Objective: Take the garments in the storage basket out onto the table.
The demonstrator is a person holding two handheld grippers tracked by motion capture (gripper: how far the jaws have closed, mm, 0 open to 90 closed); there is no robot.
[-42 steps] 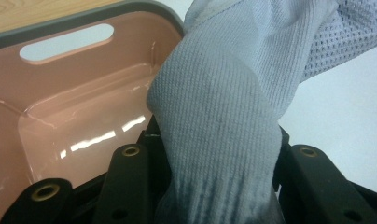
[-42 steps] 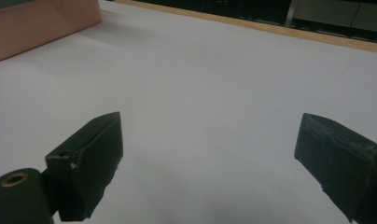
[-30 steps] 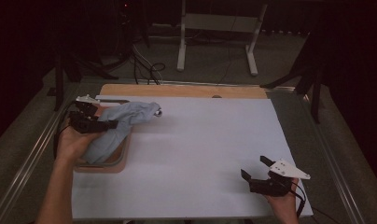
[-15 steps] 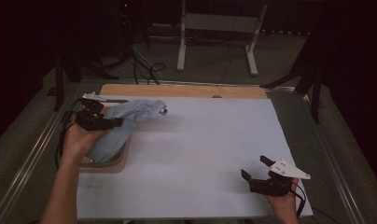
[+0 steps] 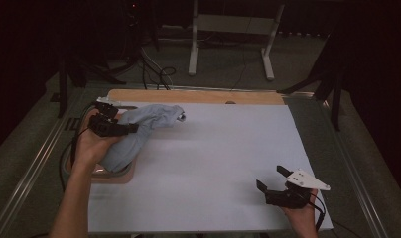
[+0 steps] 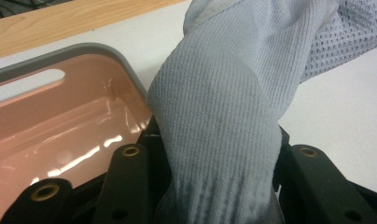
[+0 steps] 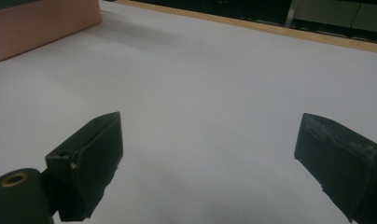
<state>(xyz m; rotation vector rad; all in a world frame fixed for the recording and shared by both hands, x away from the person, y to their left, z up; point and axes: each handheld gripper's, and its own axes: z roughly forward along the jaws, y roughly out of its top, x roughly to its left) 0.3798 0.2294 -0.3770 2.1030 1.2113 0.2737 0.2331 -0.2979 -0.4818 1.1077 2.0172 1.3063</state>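
A grey-blue knit cloth [image 5: 148, 123] hangs from my left gripper [image 5: 131, 129], trailing down into a pink tray [image 5: 120, 174] at the table's left edge. In the left gripper view the cloth [image 6: 224, 107] is pinched between the black jaws, above the pink tray [image 6: 60, 116] with its grey rim and handle slot. One end of the cloth reaches right over the white sheet. My right gripper [image 5: 271, 178] rests near the front right corner, held in a hand. Its jaws stand wide apart, and the right gripper [image 7: 210, 158] has only bare white sheet between them.
A white sheet [image 5: 223, 148] covers most of the table, with a wooden strip [image 5: 198, 96] along the far edge. A corner of the tray [image 7: 42, 23] shows far off in the right gripper view. White stand legs [image 5: 228, 44] and cables [image 5: 161, 74] lie on the floor beyond.
My left gripper has moved rightward and a little up with the cloth, drawing more of it out of the tray. The right gripper has stayed put.
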